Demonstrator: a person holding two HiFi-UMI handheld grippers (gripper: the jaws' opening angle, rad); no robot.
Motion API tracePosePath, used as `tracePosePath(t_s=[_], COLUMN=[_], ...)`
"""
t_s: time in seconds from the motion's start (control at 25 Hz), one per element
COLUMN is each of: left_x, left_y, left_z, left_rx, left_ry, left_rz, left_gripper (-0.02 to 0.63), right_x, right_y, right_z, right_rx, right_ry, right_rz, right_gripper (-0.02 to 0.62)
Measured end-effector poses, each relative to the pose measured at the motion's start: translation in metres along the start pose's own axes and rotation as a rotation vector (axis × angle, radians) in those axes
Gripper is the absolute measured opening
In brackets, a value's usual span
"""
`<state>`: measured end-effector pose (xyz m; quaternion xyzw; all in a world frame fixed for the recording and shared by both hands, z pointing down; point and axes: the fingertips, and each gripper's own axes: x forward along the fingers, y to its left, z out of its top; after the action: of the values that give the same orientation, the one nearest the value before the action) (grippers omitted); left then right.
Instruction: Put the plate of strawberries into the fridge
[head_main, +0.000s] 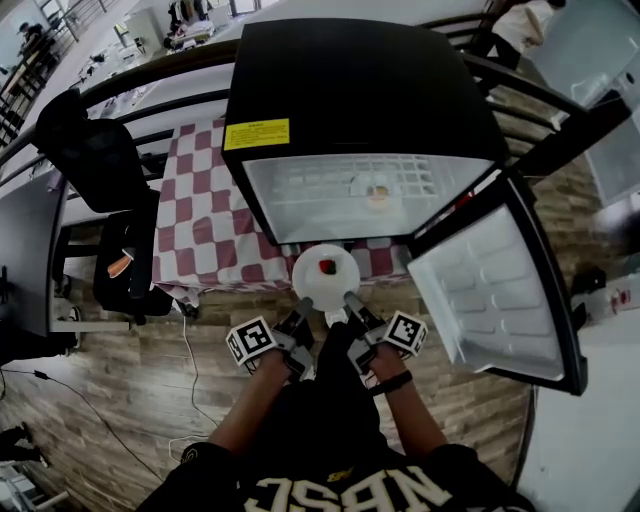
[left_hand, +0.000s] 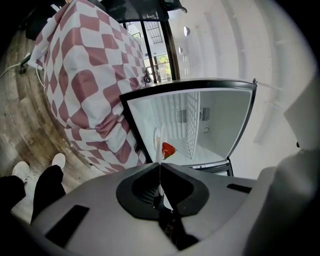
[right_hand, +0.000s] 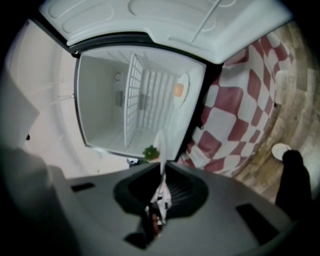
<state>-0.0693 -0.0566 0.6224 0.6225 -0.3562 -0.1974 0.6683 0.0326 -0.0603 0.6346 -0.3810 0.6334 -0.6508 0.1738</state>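
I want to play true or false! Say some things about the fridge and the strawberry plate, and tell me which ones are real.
1. The fridge door is open. True.
2. The left gripper and the right gripper both have their jaws shut on the rim of the plate. True.
3. The plate is piled high with strawberries. False: only one strawberry shows on it.
4. The plate already sits inside the fridge. False: it is held in the air in front of the opening.
5. The fridge has nothing in it. False: a dish with something orange is already inside.
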Motion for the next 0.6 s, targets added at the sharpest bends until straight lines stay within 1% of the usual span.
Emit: tracePosePath(t_s=[0.28,0.6], left_x=[0.035,0.071], left_y=[0.016,0.031], left_z=[0.023,0.05], left_rx=[-0.043,-0.039], left_ry=[-0.028,-0.065], left_rz=[0.0,0.014], left_gripper=[0.026,0.026], right_x=[0.033,0.068], right_y=[-0.015,-0.028], right_z=[0.029,0.06], right_rx=[0.021,0.051], right_ry=[-0.01,-0.03], right_rz=[-0.008,-0.007], right_gripper=[0.032,0.032])
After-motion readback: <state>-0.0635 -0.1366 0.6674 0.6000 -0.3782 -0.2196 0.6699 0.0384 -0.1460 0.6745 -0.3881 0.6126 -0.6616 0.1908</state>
